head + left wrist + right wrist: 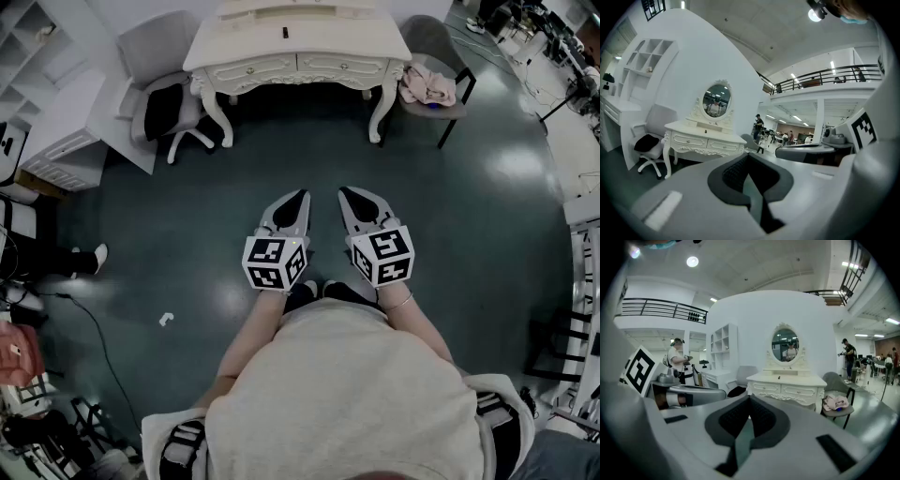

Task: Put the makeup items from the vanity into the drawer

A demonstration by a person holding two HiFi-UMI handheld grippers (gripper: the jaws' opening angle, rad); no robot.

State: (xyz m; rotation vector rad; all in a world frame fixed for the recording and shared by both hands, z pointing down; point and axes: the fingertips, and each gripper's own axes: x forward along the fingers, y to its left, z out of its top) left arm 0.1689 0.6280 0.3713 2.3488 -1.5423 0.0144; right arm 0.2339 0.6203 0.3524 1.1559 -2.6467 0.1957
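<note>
The white vanity (328,39) stands across the dark floor, well ahead of me, with two shut drawers (248,67) in its front. One small dark item (285,32) lies on its top, also seen as a dark speck, the small item (777,372), under the oval mirror (784,344). My left gripper (302,196) and right gripper (345,193) are held side by side at waist height, pointing at the vanity and far from it. Both are shut with nothing between the pads. The left gripper view shows the vanity (705,136) beyond the left gripper (747,157).
A grey swivel chair (159,52) with a black cushion stands left of the vanity. A grey chair with a pink cloth (427,86) stands at its right. White shelving (52,103) lines the left wall. A small white scrap (166,320) and a cable lie on the floor. People stand in the background.
</note>
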